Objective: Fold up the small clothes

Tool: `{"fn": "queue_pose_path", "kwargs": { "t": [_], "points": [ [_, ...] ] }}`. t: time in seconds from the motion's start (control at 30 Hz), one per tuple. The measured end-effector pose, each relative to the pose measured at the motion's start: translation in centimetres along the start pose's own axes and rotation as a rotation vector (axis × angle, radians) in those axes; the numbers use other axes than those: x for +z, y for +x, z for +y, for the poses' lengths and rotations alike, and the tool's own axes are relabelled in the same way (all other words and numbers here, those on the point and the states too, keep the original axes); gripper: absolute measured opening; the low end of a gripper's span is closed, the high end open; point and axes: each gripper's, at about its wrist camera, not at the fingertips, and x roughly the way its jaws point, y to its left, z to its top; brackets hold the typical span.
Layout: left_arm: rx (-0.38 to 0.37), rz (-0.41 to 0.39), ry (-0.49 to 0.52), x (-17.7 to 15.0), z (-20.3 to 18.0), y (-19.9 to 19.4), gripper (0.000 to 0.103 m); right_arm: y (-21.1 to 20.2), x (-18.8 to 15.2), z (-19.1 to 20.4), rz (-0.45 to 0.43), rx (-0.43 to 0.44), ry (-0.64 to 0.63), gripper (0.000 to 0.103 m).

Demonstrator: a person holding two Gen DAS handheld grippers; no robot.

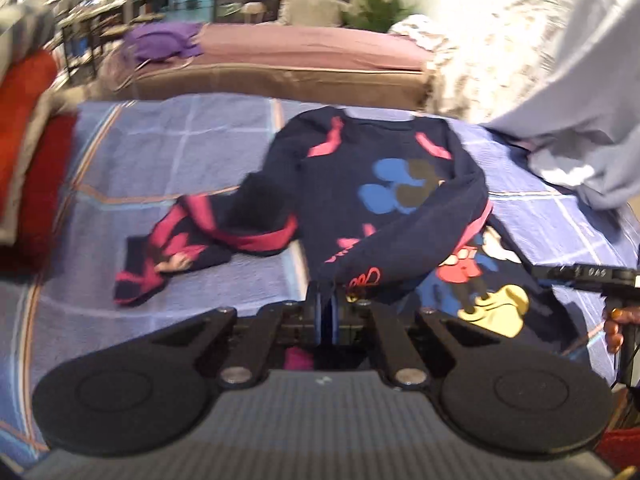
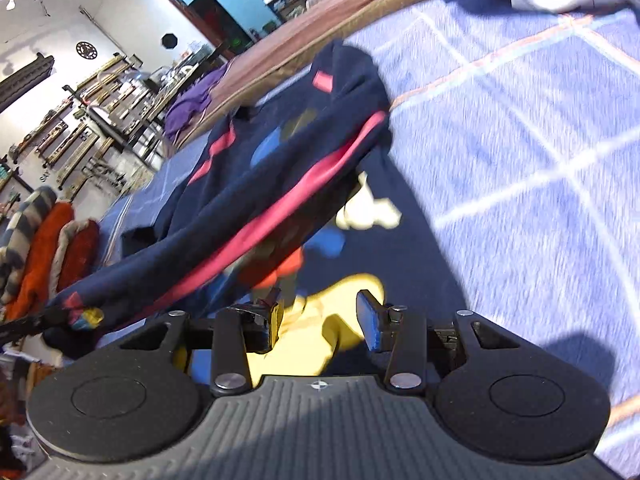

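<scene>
A navy sweater (image 1: 360,168) with pink stripes and a cartoon mouse print lies front up on the blue checked bedcover (image 1: 180,140). My left gripper (image 1: 327,304) is shut on the cuff of one sleeve (image 1: 420,236), which stretches lifted across the sweater's front. The other sleeve (image 1: 208,236) lies crumpled on the left. In the right wrist view the raised sleeve (image 2: 240,220) runs down to the left, its cuff (image 2: 80,312) pinched there. My right gripper (image 2: 320,316) is open just above the yellow print near the hem of the sweater (image 2: 288,140), nothing between its fingers.
A pale grey garment (image 1: 580,120) is heaped at the bedcover's right. Red cushions (image 1: 32,160) line the left edge. Beyond the bed stand a brown couch (image 1: 280,76) and a purple cloth (image 1: 160,40). A hand (image 1: 614,328) shows at the right.
</scene>
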Motion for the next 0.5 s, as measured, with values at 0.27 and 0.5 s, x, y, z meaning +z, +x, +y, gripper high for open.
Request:
{"fn": "queue_pose_path", "kwargs": {
  "t": [0.27,0.5],
  "points": [
    [-0.052,0.027,-0.1,-1.3,1.4,0.5,0.004,7.0,5.7,3.7,0.063,-0.077,-0.387,0.069],
    [-0.073,-0.043,-0.13,1.3,2.3,-1.9,0.005,14.4,6.1,5.0,0.095,-0.22,-0.723,0.024]
  ]
}}
